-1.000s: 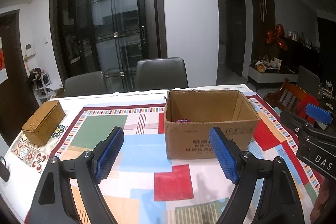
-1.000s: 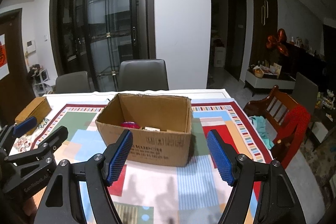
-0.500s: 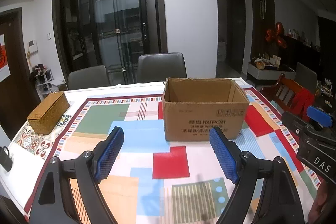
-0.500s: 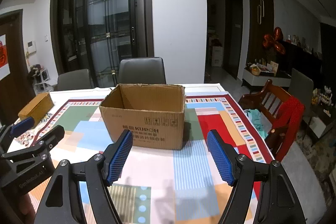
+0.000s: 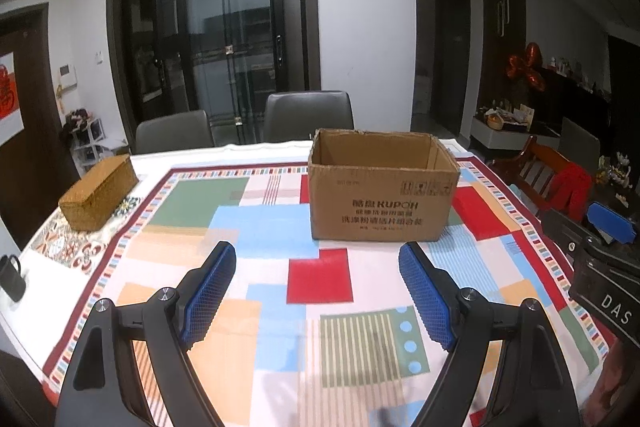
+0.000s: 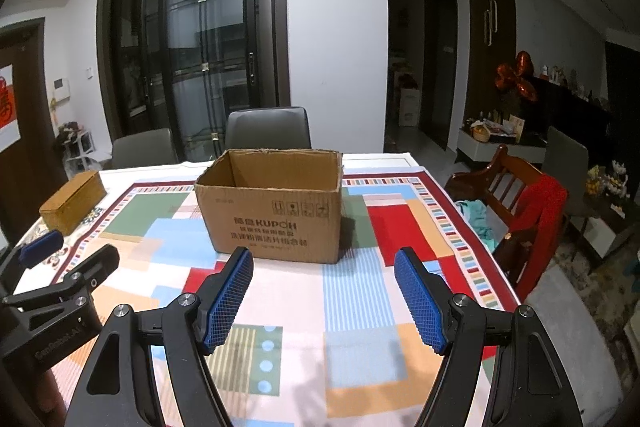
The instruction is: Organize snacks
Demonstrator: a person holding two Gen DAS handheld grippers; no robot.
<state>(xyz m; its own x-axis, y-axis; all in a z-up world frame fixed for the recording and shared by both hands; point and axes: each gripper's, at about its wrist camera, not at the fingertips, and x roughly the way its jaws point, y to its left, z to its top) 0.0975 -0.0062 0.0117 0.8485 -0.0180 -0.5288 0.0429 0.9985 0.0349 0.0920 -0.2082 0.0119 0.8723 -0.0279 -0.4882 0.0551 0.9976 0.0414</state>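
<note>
From the left wrist, the left gripper (image 5: 316, 291) stands spread and empty over bare patchwork tablecloth (image 5: 320, 283); the open KUPOH cardboard box (image 5: 382, 201) sits at 12 o'clock, apart from the fingertips, a woven box (image 5: 100, 193) at 10 near the table's left edge. From the right wrist, the right gripper (image 6: 324, 295) is likewise spread, holding nothing; the box (image 6: 272, 215) lies just beyond at 11, its inside unseen, cloth border at 3.

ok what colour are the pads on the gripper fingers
Blue, with a fine mesh texture; clearest on the right gripper in the right wrist view.
</note>
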